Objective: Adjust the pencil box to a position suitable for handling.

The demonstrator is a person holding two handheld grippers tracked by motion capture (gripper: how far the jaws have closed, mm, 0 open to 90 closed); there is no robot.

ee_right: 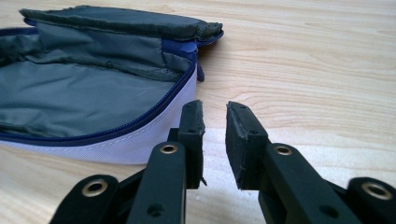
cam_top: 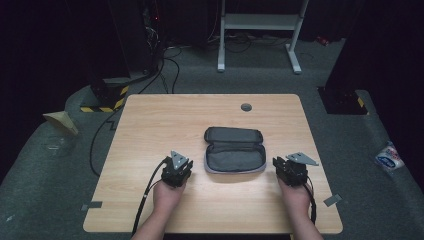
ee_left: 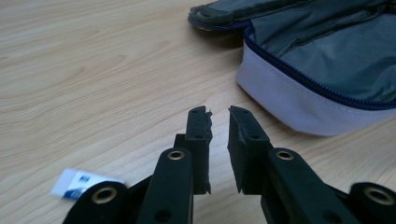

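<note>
An open zip pouch [cam_top: 235, 150] lies in the middle of the wooden table [cam_top: 165, 120], its dark grey lining up and its lid folded back on the far side. The pouch has a pale lilac wall and a blue zip. My left gripper [cam_top: 178, 167] rests just left of it, held in a hand. In the left gripper view, the left gripper [ee_left: 218, 112] stands open by a narrow gap with nothing in it, the pouch [ee_left: 322, 60] to its right. My right gripper [cam_top: 287, 167] sits just right of the pouch. In the right gripper view, the right gripper [ee_right: 215, 106] is likewise narrowly open and empty beside the pouch [ee_right: 84, 93].
A grey round cap [cam_top: 246, 107] sits in the table's far side. A small white and blue label [ee_left: 74, 183] lies on the wood by the left gripper. On the floor are cables [cam_top: 165, 75], a white stand [cam_top: 260, 30] and a packet [cam_top: 389, 157].
</note>
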